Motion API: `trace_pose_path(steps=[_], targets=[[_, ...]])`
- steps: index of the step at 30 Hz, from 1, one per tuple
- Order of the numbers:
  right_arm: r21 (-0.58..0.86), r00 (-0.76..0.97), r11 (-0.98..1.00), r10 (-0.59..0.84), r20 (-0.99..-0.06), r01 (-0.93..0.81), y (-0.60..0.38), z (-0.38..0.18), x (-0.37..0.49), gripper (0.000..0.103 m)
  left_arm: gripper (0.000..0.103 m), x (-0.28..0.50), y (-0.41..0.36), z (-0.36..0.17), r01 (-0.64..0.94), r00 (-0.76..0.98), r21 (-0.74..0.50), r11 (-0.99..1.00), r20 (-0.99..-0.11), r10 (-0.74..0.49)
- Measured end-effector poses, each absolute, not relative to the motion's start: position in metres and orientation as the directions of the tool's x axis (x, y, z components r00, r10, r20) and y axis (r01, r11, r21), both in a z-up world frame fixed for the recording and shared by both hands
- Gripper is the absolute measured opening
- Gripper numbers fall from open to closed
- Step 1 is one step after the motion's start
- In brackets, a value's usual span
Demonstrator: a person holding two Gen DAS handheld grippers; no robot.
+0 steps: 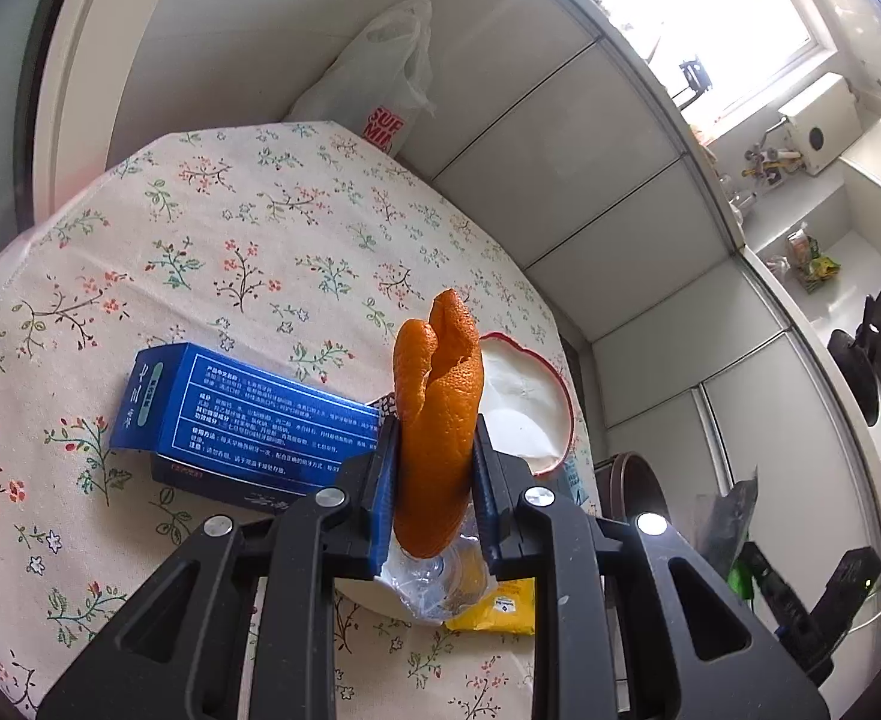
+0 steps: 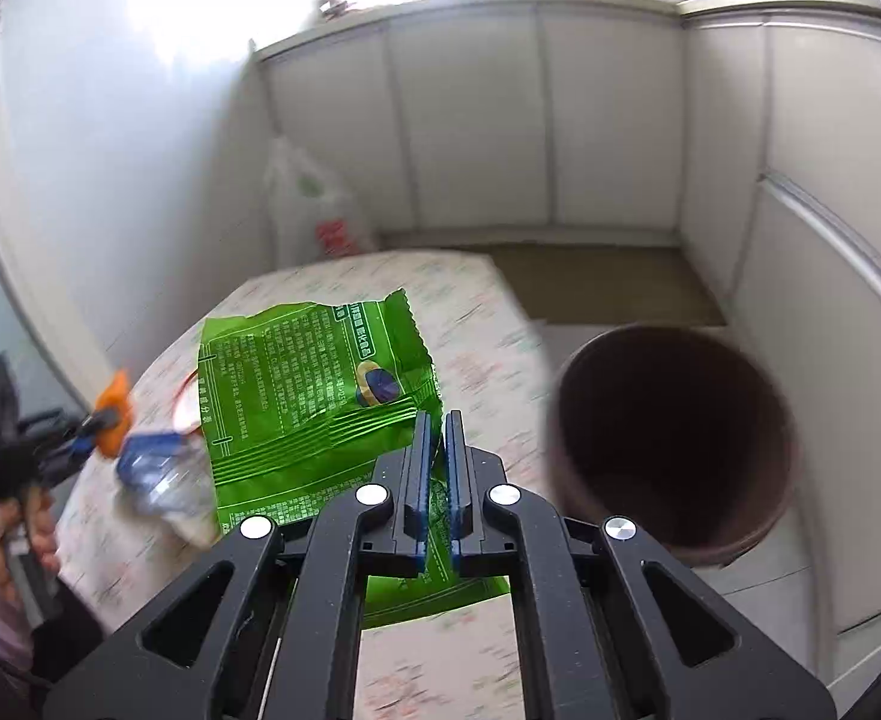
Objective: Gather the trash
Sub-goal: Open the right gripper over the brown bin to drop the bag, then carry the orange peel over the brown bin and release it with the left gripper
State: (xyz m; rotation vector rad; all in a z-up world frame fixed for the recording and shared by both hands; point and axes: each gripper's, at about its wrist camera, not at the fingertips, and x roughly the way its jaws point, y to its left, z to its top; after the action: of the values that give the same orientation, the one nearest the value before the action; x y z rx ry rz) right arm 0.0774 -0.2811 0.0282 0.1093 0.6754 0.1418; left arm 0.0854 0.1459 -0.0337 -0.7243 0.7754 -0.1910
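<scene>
Orange peel: I am clamping a curled strip of orange citrus peel (image 1: pixel 437 420) upright between my left gripper's (image 1: pixel 434 456) jaws, lifted above the surface so it is coming clear of the other litter.
Green wrapper: I am pinching a crinkled green foil snack wrapper (image 2: pixel 314 396) by its lower corner in my right gripper's (image 2: pixel 437 468) jaws, which are nearly touching; the rest is fanning out to the left.
Bin: a dark brown round bin (image 2: pixel 674 444) is standing on the floor just beside the surface edge, mouth open upward; I judge I am carrying the wrapper toward it.
Remaining litter: a blue printed cardboard box (image 1: pixel 236 420), a red-rimmed white lid (image 1: pixel 530 402), a clear crumpled plastic piece (image 1: pixel 428 582) and a yellow packet (image 1: pixel 494 606) are lying under my left gripper.
Surface: a floral-print tablecloth (image 1: pixel 200 240) is covering it.
Background: a white plastic shopping bag (image 1: pixel 380 78) is leaning against the wall.
</scene>
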Motion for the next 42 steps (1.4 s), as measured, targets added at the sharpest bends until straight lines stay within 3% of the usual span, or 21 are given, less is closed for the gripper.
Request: trace_pose_path(steps=[8,17,19,20,21,23,26,33,38,42], targets=[[0.047,0.804,0.989,-0.084,-0.589,0.138,-0.348,0.035,0.113,0.004,0.023,0.087,0.137,-0.031,-0.088,0.722,-0.619,0.781,-0.579,-0.378],[-0.132,0.702,0.922,-0.364,-0.612,0.363,-0.384,-0.003,0.166,0.006,0.023,0.087,0.115,-0.028,-0.057,0.726,-0.518,0.853,-0.608,-0.321],[-0.148,0.685,0.909,-0.393,-0.613,0.389,-0.385,-0.008,0.169,0.032,0.023,0.085,0.107,-0.021,-0.038,0.739,-0.477,0.878,-0.605,-0.297],[-0.138,0.688,0.907,-0.395,-0.609,0.398,-0.386,-0.009,0.169,0.055,0.023,0.083,0.101,-0.015,-0.025,0.751,-0.443,0.896,-0.6,-0.276],[-0.129,0.695,0.905,-0.397,-0.599,0.406,-0.387,-0.008,0.167,0.07,0.023,0.081,0.095,-0.011,-0.013,0.759,-0.419,0.908,-0.595,-0.264],[-0.121,0.71,0.893,-0.421,-0.565,0.434,-0.388,-0.005,0.158,0.076,0.023,0.08,0.078,0.001,0.027,0.771,-0.375,0.927,-0.582,-0.258],[-0.046,0.717,0.877,-0.42,-0.556,0.478,-0.397,-0.004,0.136,0.097,0.024,0.084,0.049,0.012,0.084,0.761,-0.357,0.93,-0.579,-0.291],[0.371,0.752,0.7,-0.366,-0.548,0.611,-0.431,-0.036,0.032,0.096,0.024,0.127,-0.057,0.031,0.235,0.66,-0.381,0.894,-0.613,-0.434],[0.526,0.756,0.563,-0.327,-0.567,0.637,-0.44,-0.07,0.003,0.096,0.024,0.151,-0.158,0.041,0.372,0.591,-0.32,0.871,-0.642,-0.488],[0.527,0.762,0.563,-0.354,-0.542,0.636,-0.444,-0.073,0.0,0.096,0.024,0.166,-0.237,0.033,0.463,0.509,-0.283,0.84,-0.691,-0.514]])
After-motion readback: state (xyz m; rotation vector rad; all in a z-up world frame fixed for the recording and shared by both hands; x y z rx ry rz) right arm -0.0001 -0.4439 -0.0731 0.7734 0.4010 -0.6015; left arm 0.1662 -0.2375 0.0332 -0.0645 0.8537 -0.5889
